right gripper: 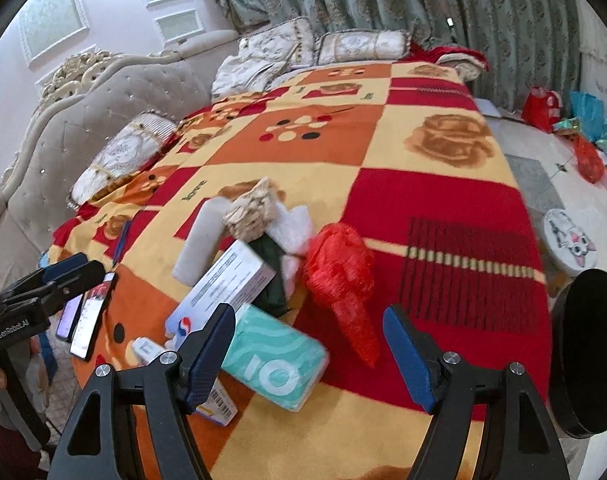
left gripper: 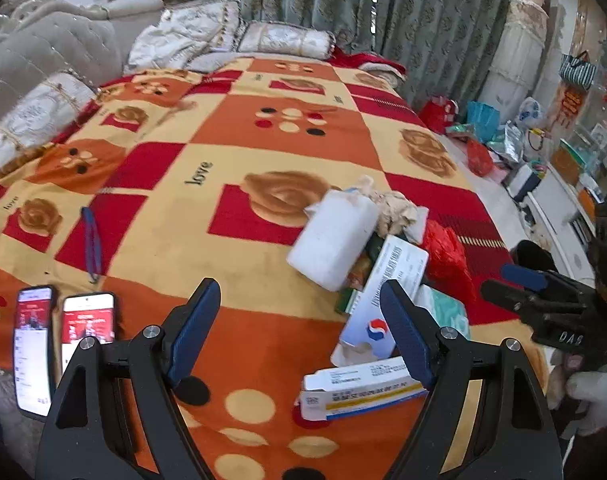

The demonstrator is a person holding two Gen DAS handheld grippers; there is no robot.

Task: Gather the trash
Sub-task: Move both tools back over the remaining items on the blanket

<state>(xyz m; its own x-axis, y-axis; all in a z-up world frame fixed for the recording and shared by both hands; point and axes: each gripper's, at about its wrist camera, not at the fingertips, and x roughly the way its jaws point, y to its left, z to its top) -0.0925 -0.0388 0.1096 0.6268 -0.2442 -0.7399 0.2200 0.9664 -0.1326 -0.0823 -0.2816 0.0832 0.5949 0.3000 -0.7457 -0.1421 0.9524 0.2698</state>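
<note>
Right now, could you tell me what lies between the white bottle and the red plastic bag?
In the right wrist view, crumpled tissue and a dark green wrapper lie between the white bottle and red plastic bag.

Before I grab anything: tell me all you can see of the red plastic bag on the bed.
The red plastic bag is thin, crinkled, translucent film, bunched into a rounded wad at its far end and tapering to a twisted tail toward the camera. It lies loose on a red square of the blanket, at the right edge of the trash pile, beside the white cloth and just beyond the teal tissue pack. Neither gripper touches it. What it holds, if anything, cannot be seen.
</note>
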